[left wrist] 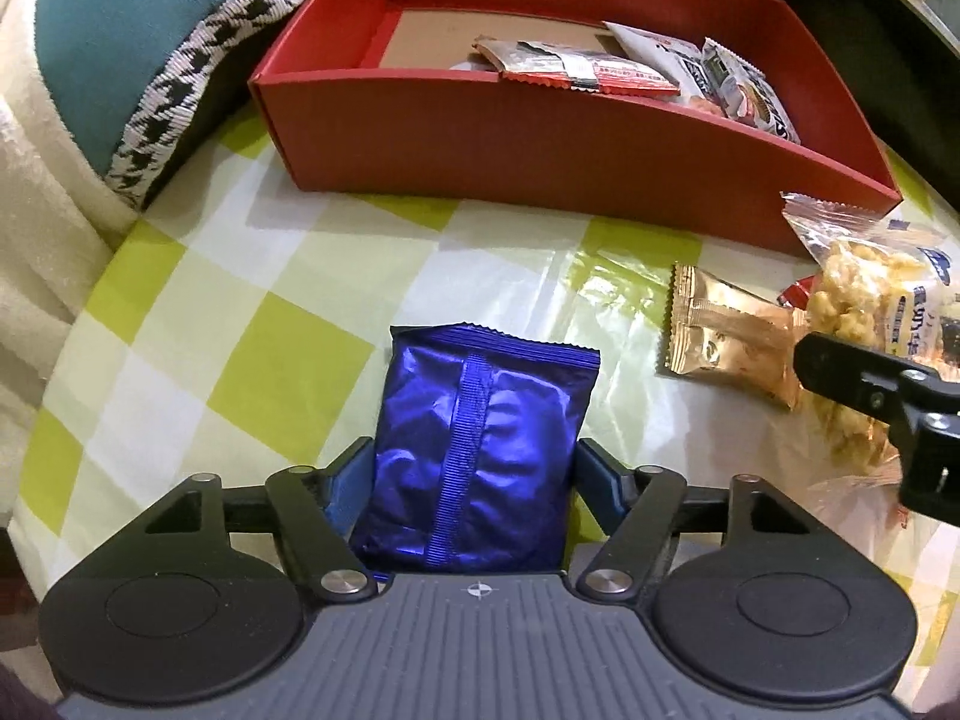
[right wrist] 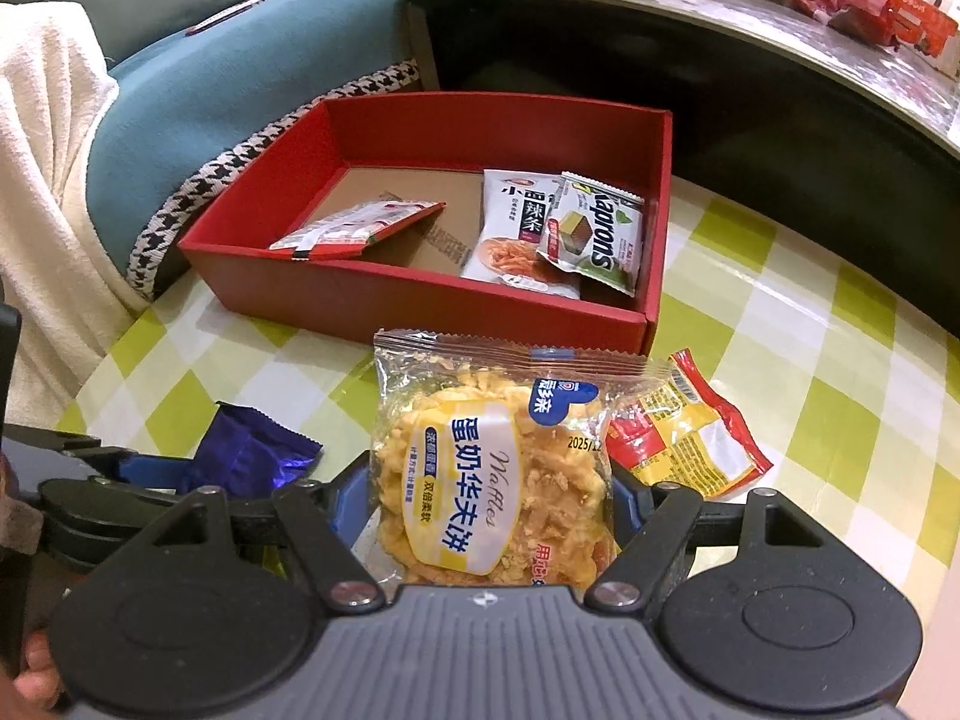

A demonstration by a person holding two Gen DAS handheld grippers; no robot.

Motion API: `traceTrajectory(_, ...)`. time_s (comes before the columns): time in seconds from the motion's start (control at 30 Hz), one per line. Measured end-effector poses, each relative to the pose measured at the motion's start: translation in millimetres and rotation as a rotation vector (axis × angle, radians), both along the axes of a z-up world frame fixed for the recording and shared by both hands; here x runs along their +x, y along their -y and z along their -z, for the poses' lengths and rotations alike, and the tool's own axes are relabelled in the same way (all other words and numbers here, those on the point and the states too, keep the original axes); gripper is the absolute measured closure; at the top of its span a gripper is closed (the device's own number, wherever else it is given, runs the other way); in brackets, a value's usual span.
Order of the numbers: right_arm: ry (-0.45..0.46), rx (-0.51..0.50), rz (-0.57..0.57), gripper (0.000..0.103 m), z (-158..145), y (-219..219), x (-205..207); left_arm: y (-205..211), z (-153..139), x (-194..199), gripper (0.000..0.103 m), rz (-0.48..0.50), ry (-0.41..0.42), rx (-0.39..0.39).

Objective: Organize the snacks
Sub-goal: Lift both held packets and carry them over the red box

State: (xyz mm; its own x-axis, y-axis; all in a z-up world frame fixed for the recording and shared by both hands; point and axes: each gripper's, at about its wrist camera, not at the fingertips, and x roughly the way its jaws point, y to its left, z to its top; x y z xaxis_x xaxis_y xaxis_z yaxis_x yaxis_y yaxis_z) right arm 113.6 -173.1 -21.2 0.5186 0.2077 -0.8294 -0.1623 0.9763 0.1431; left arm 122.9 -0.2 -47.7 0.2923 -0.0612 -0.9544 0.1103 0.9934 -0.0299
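A shiny blue snack packet [left wrist: 480,408] lies on the green-checked tablecloth between the fingers of my left gripper [left wrist: 474,450], whose pads press its two long sides. My right gripper [right wrist: 489,468] is shut on a clear packet of yellow waffle biscuits [right wrist: 480,456], its far end pointing at the red box [right wrist: 420,300]. The red box [left wrist: 540,168] stands open just beyond both packets and holds several small packets [right wrist: 540,228]. The two grippers sit side by side: the right one [left wrist: 888,396] shows at the left wrist view's right edge.
A gold packet [left wrist: 720,336] lies between the two grippers. To the right of the waffles is a red and yellow packet [right wrist: 678,438]. A teal cushion with houndstooth trim [left wrist: 180,78] borders the table at left. A dark unit with a metal top [right wrist: 720,30] carrying more snacks stands behind.
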Motion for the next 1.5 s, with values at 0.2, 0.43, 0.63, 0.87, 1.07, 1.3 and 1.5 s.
traceTrajectory(0.2,0.023,-0.005,0.004,0.026,-4.9,0.7,-2.4,3.3,-25.0,-5.8,0.027,0.003,0.090,0.008)
traceTrajectory(0.43,0.056,-0.023,-0.006,0.026,-11.7,-2.5,-3.7,3.3,-41.8,-3.4,0.027,-0.008,0.136,-0.003)
traceTrajectory(0.63,0.074,-0.041,-0.011,0.026,-13.4,-4.3,-4.8,1.2,-49.7,-2.6,0.027,-0.014,0.166,0.004)
traceTrajectory(0.87,0.088,-0.047,-0.014,0.026,-16.2,-5.5,-6.7,-0.3,-56.1,-2.3,0.027,-0.022,0.190,-0.003)
traceTrajectory(1.07,0.104,-0.047,-0.018,0.026,-20.7,-6.2,-8.6,1.7,-62.1,-0.5,0.027,-0.030,0.209,-0.013)
traceTrajectory(1.3,0.119,-0.037,-0.008,0.026,-25.0,-4.2,-8.1,4.9,-70.0,2.2,0.027,-0.032,0.234,-0.020)
traceTrajectory(1.5,0.131,-0.027,0.004,0.026,-28.7,-1.4,-8.0,6.7,-75.1,4.6,0.027,-0.036,0.249,-0.021)
